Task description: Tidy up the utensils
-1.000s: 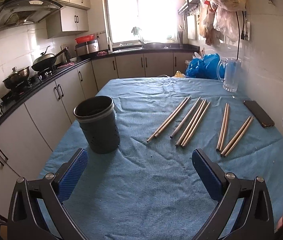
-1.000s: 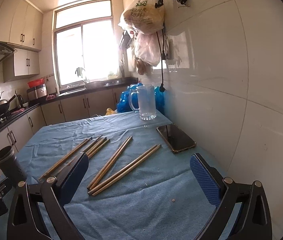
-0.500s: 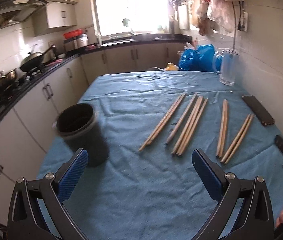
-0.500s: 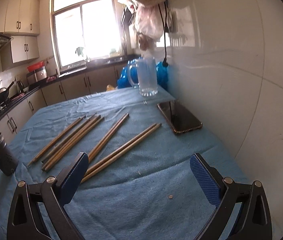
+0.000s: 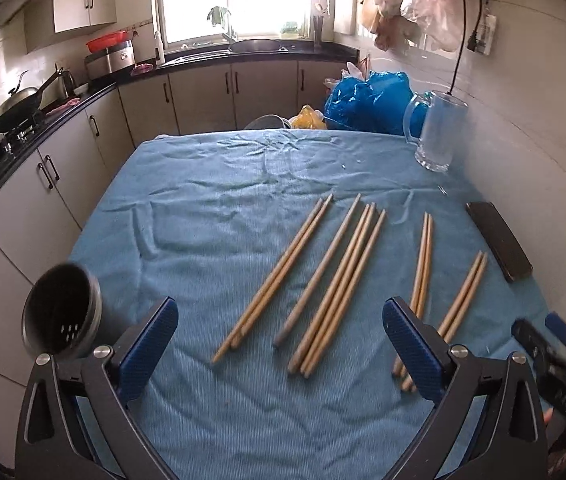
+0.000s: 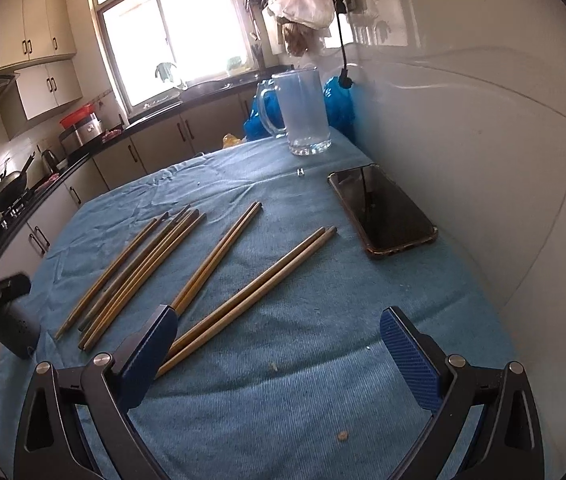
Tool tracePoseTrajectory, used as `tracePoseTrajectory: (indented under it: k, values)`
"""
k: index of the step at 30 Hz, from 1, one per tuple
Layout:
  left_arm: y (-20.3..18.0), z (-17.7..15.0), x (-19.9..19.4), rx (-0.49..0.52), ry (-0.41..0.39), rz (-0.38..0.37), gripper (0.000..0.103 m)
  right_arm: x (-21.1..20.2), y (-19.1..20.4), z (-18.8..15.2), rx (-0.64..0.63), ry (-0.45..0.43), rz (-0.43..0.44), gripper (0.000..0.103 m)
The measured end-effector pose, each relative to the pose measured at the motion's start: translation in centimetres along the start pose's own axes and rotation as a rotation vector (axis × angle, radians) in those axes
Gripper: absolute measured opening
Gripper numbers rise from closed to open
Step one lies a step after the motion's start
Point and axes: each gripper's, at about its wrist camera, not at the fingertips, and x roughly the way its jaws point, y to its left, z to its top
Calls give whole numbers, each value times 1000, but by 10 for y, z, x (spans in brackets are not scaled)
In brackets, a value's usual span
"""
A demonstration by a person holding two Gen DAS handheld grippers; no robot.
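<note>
Left tongs (image 5: 279,340) hang low over the near desk (image 5: 211,208) edge, jaws spread wide, gripping nothing. Holder (image 5: 61,314) stands at the desk's left edge, just left of them. Chopsticks (image 5: 339,284) lie in groups across the cloth, between holder and phone (image 5: 499,246). Right tongs (image 6: 277,346) likewise gape empty, low over the right side. Only the left view shows the holder's perforated bottom; only the right view shows crumbs (image 6: 342,435) on the cloth.
</note>
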Motion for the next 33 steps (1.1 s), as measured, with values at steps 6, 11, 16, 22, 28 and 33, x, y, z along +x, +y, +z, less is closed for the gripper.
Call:
tracePoseTrajectory:
  k: [6,11,16,22,28,33]
  values:
    - [-3,10,39,33,74,7,64,21,4,4,-6,58,30,103]
    - [-10,0,76,62,133,-35,53,33,14,10,-30,80,69,103]
    - [-12,-8,99,100,160,-44,42,51,26,22,-41,128,161,94]
    - [-5,-9,104,97,169,-69,31,92,39,33,-58,250,219,59]
    - [-18,-17,107,178,196,-89,11,122,43,36,-48,315,225,42]
    - [-14,-18,107,170,192,-105,8,123,51,36,-89,315,162,29]
